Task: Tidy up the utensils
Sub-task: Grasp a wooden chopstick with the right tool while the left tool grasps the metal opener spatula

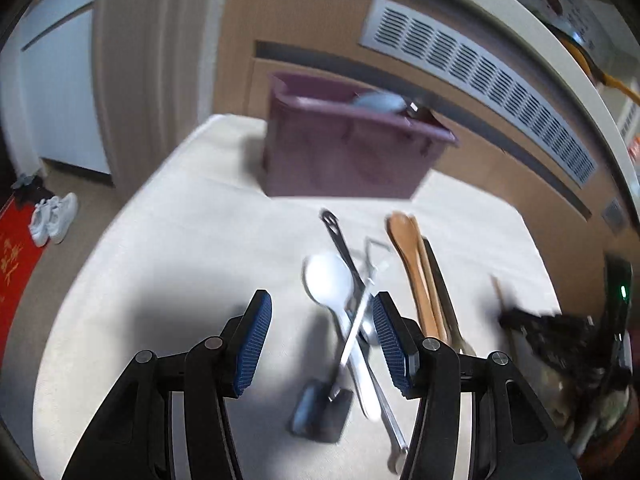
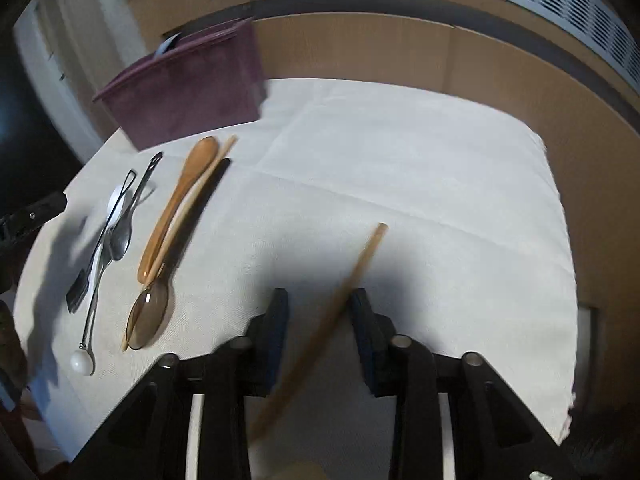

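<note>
White cloth covered the worktop (image 2: 400,152). Left tongs (image 1: 322,336) stood wide above a crossed pile: white spoon (image 1: 330,280), black spatula (image 1: 320,412), metal pieces. Right tongs (image 2: 320,320) stood narrowed about a wooden stick (image 2: 352,276); contact could not be told through blur. Purple bin (image 2: 188,92) sat at 11 o'clock; wooden spoon (image 2: 180,200) lay at 10 o'clock.

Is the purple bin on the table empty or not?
Not empty: in the left wrist view a pale blue item pokes above the purple bin rim.
</note>
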`<state>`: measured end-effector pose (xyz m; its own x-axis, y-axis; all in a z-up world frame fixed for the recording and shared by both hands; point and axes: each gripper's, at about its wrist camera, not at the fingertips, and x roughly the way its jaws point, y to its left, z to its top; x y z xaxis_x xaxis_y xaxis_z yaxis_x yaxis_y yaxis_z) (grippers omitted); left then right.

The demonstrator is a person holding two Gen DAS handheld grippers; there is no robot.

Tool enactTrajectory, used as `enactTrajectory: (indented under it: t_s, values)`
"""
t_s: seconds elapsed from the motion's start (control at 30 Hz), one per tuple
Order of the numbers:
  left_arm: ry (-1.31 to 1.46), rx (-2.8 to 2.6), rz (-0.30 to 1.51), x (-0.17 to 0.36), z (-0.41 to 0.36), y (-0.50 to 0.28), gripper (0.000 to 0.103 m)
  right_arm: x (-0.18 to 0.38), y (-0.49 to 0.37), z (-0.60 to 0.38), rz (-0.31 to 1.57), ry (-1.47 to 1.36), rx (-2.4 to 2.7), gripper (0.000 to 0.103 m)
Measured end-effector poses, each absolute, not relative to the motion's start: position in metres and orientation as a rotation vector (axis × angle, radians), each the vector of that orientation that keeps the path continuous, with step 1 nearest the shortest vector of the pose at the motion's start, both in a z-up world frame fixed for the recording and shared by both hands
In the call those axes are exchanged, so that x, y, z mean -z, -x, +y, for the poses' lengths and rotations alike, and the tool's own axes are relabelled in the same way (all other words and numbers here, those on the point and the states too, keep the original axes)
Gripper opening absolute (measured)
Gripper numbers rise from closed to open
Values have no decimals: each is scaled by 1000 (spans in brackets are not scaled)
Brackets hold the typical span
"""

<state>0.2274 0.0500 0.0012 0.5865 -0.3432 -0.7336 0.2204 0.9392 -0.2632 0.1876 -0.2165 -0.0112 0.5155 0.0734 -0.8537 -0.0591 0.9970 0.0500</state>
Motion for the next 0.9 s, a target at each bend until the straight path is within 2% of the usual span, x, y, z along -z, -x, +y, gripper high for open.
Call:
enactTrajectory:
  t_s: [0.1, 0.3, 0.67, 0.77, 0.9]
  values:
    - [100, 364, 915, 0, 43, -221, 54, 9, -200, -198, 1017, 5, -169, 6]
    - [58, 391, 944, 2, 35, -214, 54, -14, -207, -172, 926, -21, -284, 6]
    - [-73, 423, 1007, 4, -24, -293, 49, -9, -206, -171, 918, -37, -277, 6]
    - [-85, 400, 1033, 11, -29, -300, 42, -8, -206, -171, 918, -31, -280, 6]
    - [-73, 387, 1038, 14, -30, -302, 25, -7, -208, -167, 908, -7, -284, 6]
